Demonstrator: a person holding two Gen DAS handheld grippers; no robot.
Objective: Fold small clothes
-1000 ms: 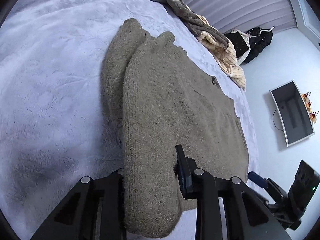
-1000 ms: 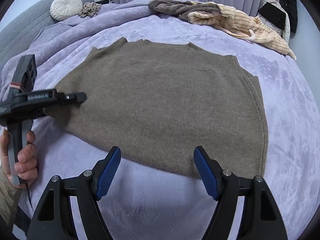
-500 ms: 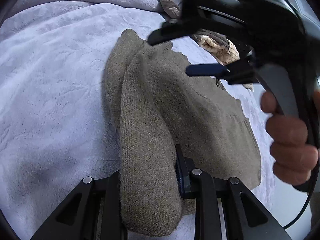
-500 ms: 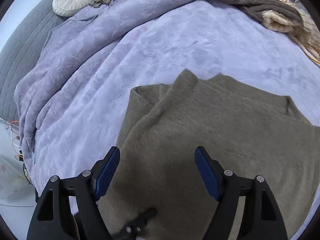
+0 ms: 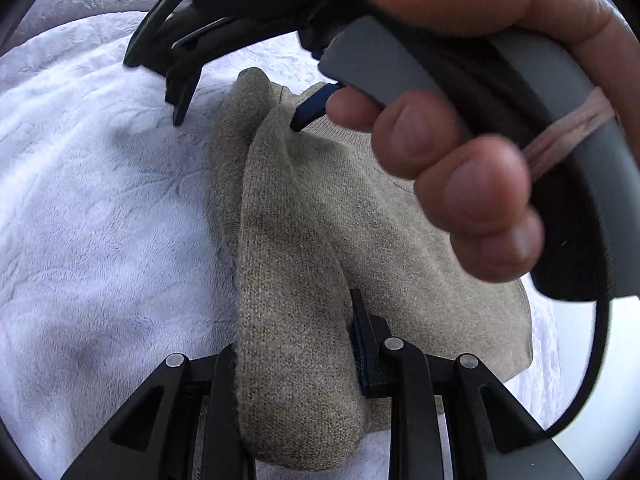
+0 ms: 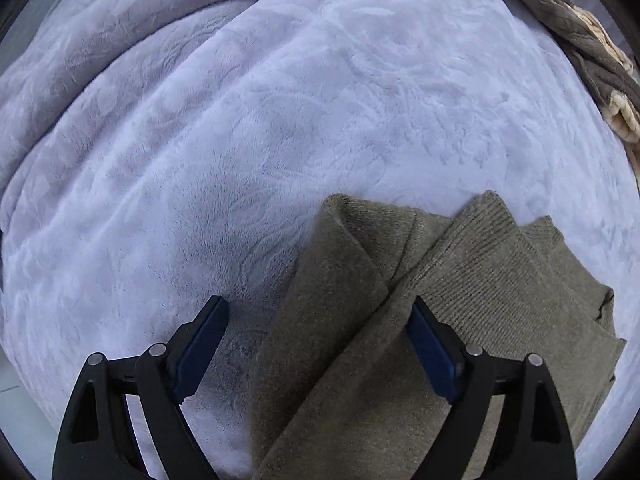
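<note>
**Left gripper clamps a folded edge of the sweater while the right hovers open above it**

Nearest the left wrist camera, the left gripper (image 5: 298, 364) has its two black fingers closed against a thick roll of the olive-brown knit sweater (image 5: 320, 240), which bulges out between them and hangs down toward the lens. Past the grip, the fold runs away along the sweater's left side, and the rest of the garment lies spread on the pale lilac plush blanket (image 5: 100, 208). Above it, only this view shows the person's hand (image 5: 460, 168) wrapped around the grey handle of the right gripper (image 5: 236, 122), whose black finger and blue-padded finger point down toward the far tip of the fold, one on each side of it.

The right wrist camera shows what the other cannot: its own fingers stand wide apart, blue pads (image 6: 430, 348) facing inward, holding nothing. Between and beyond them lie the sweater's overlapped layers (image 6: 400, 320), with a ribbed band crossing diagonally. Farther on, the blanket (image 6: 280, 120) stretches toward a bunched ridge, and at the far right edge sits a heap of grey-brown and cream striped clothes (image 6: 600, 60).
</note>
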